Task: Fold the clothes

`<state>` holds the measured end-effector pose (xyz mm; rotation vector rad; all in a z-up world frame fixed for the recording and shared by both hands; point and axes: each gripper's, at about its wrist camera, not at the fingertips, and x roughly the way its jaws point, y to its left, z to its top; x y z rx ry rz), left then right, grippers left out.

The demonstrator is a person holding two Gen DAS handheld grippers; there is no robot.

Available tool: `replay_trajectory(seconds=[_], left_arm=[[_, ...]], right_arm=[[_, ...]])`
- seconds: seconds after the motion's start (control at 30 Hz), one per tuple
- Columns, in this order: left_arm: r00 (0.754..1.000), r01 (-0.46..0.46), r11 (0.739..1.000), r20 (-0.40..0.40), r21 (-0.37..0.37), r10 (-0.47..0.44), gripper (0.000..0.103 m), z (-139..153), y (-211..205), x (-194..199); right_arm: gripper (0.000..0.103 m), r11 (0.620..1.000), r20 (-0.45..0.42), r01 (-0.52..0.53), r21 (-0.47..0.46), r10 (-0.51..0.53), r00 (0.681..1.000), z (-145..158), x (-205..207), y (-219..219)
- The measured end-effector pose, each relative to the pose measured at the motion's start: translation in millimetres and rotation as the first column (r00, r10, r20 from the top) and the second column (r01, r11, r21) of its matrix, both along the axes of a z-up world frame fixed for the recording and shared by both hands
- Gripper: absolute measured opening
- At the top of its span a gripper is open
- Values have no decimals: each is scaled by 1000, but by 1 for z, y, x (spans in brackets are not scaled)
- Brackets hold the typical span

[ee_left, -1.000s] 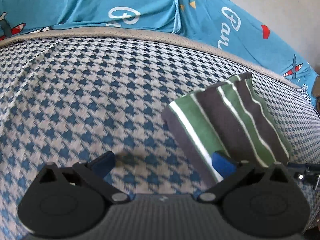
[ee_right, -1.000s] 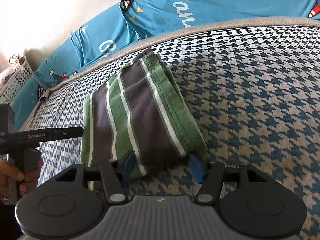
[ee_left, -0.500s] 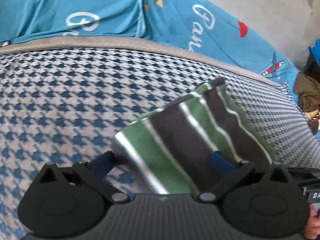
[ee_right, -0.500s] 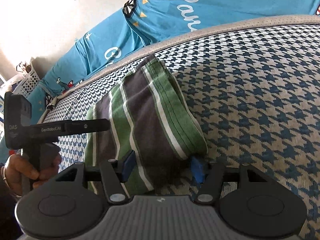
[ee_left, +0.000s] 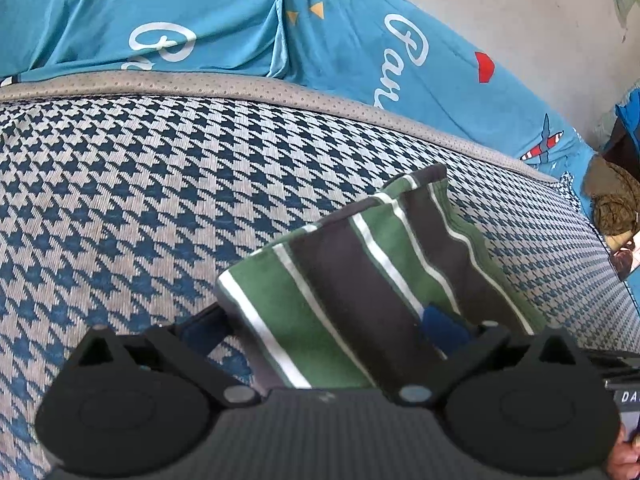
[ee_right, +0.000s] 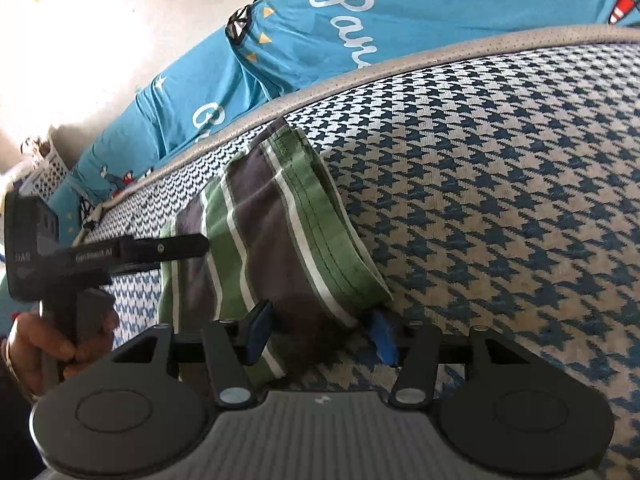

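Folded striped garment (ee_right: pixel 276 236) lies on the houndstooth mattress (ee_right: pixel 500 200), near its far edge. Right tongs (ee_right: pixel 320 334) — closing, straddling its near end; left tongs (ee_left: pixel 332 328) agape astride it. Pinch all layers together — lift evenly.

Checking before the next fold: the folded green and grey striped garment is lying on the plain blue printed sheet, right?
Not quite. The folded green and grey striped garment lies on the blue-and-white houndstooth cover; the blue printed sheet sits behind it. The right wrist view shows this.
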<state>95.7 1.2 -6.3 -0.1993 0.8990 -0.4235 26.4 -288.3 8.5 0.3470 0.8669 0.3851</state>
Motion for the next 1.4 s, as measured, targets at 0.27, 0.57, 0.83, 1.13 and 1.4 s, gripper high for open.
replay_trajectory(seconds=[0.27,0.57,0.83,1.13,1.4], left_arm=[[1000,-4,1000,27,-12,4,103,-1,-5,1],[998,18,1000,60,1,-18,86,3,-15,-3],[997,25,999,68,32,-27,82,6,-17,-4],[993,37,995,105,89,-46,60,10,-27,-10],[978,21,987,201,162,-54,38,25,-29,-23]], right_arm=[[52,999,28,28,25,-29,999,-4,12,11],[47,998,45,33,46,-35,998,-3,23,25],[50,999,68,47,-2,-47,997,0,25,34],[37,997,98,68,-45,-63,993,1,30,49],[32,988,186,41,-150,-12,982,18,24,70]])
